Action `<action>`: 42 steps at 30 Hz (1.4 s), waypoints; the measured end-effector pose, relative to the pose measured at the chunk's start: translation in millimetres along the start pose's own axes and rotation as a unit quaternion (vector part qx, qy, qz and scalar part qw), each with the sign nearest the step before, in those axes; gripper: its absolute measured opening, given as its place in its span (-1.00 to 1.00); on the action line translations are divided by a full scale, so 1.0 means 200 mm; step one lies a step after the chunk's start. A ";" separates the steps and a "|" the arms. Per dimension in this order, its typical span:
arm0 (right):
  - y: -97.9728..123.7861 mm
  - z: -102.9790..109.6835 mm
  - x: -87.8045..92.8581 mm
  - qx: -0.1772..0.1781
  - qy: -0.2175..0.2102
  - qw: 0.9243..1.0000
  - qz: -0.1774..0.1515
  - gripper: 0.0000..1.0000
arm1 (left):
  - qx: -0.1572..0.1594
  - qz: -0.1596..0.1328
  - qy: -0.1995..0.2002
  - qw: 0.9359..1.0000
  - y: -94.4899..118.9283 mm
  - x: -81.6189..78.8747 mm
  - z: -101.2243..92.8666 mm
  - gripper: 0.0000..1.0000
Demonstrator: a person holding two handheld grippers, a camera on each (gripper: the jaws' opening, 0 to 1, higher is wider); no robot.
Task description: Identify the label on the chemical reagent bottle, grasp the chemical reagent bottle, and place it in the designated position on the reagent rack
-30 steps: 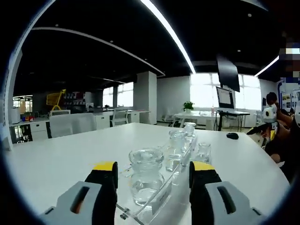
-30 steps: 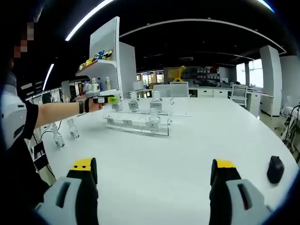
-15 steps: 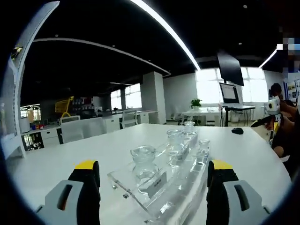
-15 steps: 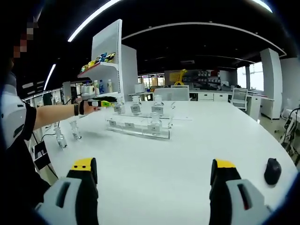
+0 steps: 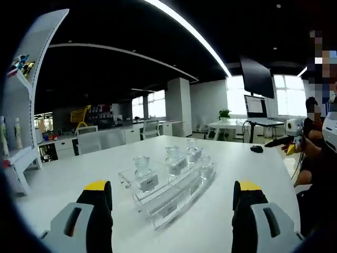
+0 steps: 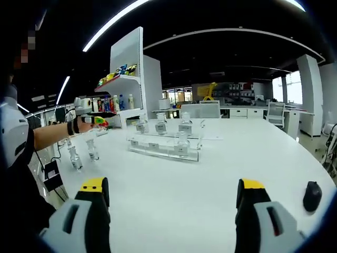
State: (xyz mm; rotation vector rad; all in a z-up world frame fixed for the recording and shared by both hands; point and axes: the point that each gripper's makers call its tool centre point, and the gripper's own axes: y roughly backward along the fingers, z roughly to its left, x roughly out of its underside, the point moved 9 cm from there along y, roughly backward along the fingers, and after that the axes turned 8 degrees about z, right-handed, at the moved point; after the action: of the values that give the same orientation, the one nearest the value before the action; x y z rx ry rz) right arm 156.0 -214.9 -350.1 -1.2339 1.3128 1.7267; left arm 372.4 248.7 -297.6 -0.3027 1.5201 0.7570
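Bottles [image 6: 81, 152] I have yet to rack stand loose on the table [image 6: 200, 190] at about nine o'clock in the right gripper view, apart from the clear rack [image 5: 168, 192], which sits dead ahead at twelve between my left gripper's [image 5: 171, 211] jaws and already carries four. Both my left and right gripper [image 6: 172, 208] are spread wide and hold nothing. White tags on the rack and its bottles are too small to read, so I risk a wrong slot, or knocking a racked bottle [image 5: 141, 167].
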 end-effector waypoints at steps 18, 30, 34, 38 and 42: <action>-0.10 0.11 -0.03 -0.058 0.009 0.998 -0.016 0.94 | -0.087 0.065 -0.007 0.994 0.70 0.18 -0.47 0.91; -0.10 0.08 -0.01 -0.050 -0.002 0.999 -0.011 0.93 | -0.137 0.070 0.000 0.988 0.88 0.36 -0.68 0.91; -0.12 0.10 -0.01 -0.057 0.006 0.998 -0.001 0.94 | -0.153 0.077 0.006 0.985 0.93 0.39 -0.68 0.91; -0.14 0.11 -0.03 -0.065 0.001 0.998 -0.010 0.94 | -0.161 0.084 0.003 0.983 0.96 0.39 -0.68 0.91; -0.16 0.13 -0.02 -0.069 0.002 0.998 -0.010 0.94 | -0.160 0.088 0.002 0.983 0.96 0.40 -0.68 0.91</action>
State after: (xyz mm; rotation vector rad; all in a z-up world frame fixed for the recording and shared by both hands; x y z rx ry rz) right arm 177.4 -181.3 -355.7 -1.3227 1.1962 1.8278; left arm 140.4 327.1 -330.6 -0.4136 1.4394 1.1458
